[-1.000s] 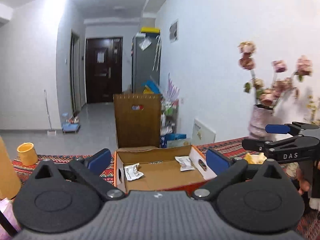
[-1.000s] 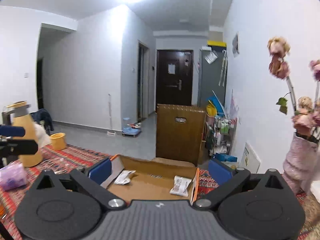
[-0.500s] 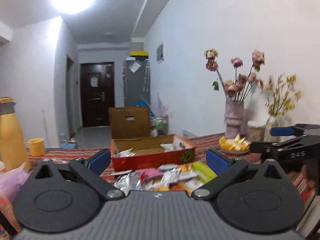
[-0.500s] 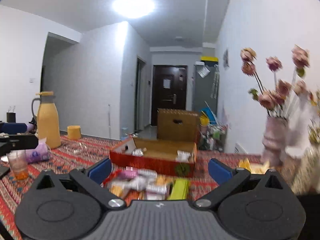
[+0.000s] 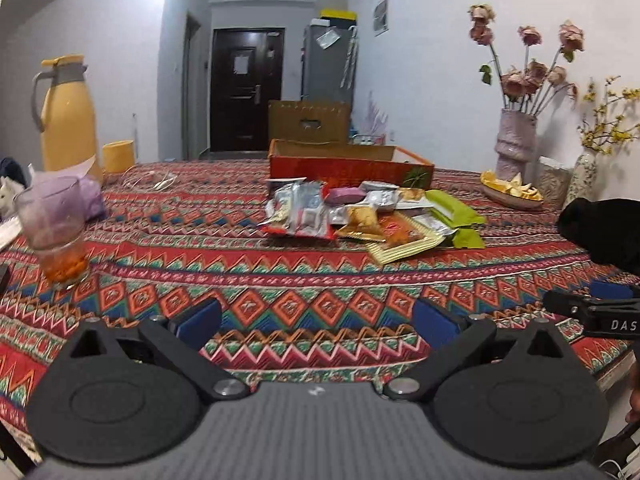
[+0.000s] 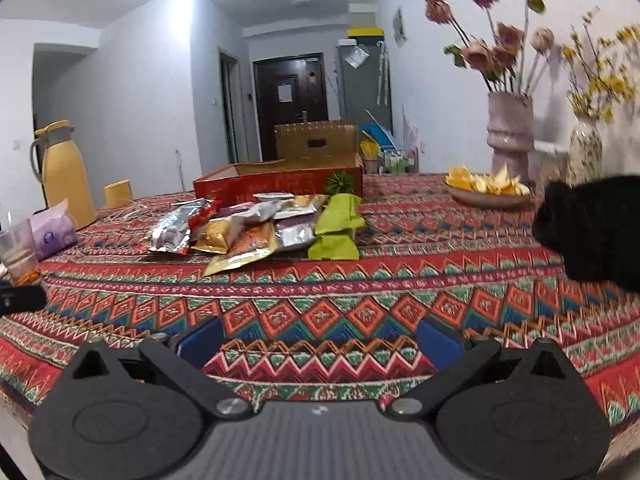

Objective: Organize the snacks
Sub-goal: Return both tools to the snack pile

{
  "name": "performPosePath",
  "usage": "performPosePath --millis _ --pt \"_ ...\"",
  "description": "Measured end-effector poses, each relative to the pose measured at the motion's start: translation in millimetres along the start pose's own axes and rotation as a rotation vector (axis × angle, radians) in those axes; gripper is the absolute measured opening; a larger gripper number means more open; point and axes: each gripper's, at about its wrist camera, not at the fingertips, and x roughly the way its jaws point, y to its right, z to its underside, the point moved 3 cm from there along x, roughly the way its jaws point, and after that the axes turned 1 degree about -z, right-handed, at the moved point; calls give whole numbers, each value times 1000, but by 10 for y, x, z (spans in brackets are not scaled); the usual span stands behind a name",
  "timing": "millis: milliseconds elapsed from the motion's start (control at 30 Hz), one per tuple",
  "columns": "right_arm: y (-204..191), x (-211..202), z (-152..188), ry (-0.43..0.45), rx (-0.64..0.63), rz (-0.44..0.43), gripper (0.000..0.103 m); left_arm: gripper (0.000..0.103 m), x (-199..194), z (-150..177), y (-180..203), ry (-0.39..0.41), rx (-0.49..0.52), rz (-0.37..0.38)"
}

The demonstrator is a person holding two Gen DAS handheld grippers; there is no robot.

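A heap of snack packets [image 5: 360, 216] [image 6: 256, 228] lies mid-table on the patterned cloth, with green wrappers [image 5: 456, 216] [image 6: 338, 224] on its right side. Behind the heap stands an open red cardboard box [image 5: 348, 166] [image 6: 280, 182]. My left gripper [image 5: 316, 320] hovers low over the table's near edge, open and holding nothing. My right gripper [image 6: 318, 338] is likewise open and empty near the front edge; part of it [image 5: 600, 312] shows at the right of the left wrist view.
A glass with orange pieces [image 5: 56, 232] and a purple tissue pack [image 5: 86, 196] stand at the left, near a yellow jug [image 5: 66, 116] and yellow cup [image 5: 118, 156]. A flower vase [image 5: 516, 142], a dish of peels [image 5: 512, 192] and a black furry object [image 6: 596, 232] are at the right.
Both grippers have pulled back from over the red box and dropped to the table's near edge. The snack heap and cloth have come into view. Both stayed open.
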Motion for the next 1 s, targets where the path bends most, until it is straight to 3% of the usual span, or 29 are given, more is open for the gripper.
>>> performPosePath --millis 267,600,867,1000 --pt "58 64 -118 23 15 3 103 103 94 -44 -13 -15 14 -22" --pt "84 396 -271 -28 16 3 103 103 424 -172 45 -40 32 7" --pt "72 796 -729 -14 -23 -36 103 103 1095 -523 28 -87 33 -20" --pt "65 1128 -928 -31 -30 -65 98 103 1508 -736 12 -90 31 -48"
